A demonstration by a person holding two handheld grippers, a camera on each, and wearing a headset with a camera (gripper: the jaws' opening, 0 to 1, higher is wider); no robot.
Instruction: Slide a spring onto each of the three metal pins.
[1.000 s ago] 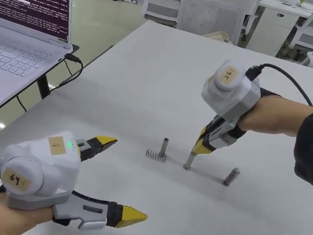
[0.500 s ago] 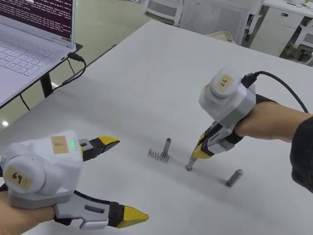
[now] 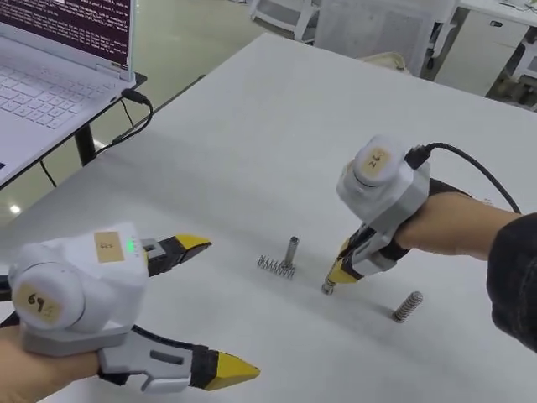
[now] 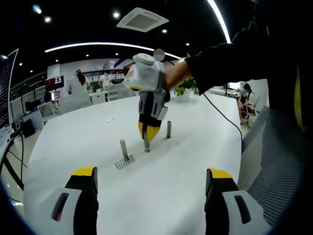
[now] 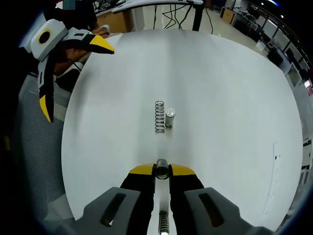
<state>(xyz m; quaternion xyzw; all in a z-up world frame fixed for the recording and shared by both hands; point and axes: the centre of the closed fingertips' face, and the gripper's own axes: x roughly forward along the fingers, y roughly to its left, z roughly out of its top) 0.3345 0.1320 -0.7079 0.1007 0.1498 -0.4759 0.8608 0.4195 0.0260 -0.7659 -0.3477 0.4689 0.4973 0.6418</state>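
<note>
My right gripper is shut on a spring that runs between its fingers. Its tips point down over a metal pin standing on the white table. The right gripper view shows that pin's round end between the yellow tips of the right gripper. To the left a bare pin stands upright, and a loose spring lies against its base. On the right a third pin carries a spring. My left gripper hovers open and empty at the near left.
An open laptop sits on a side stand at the far left, with a black cable hanging by the table edge. Office chairs stand behind the table. A cable trails from the right gripper.
My right gripper has sunk lower along the pin, so less of the pin shows beneath its tips. The left gripper has stayed open in place. The head camera has shifted slightly.
</note>
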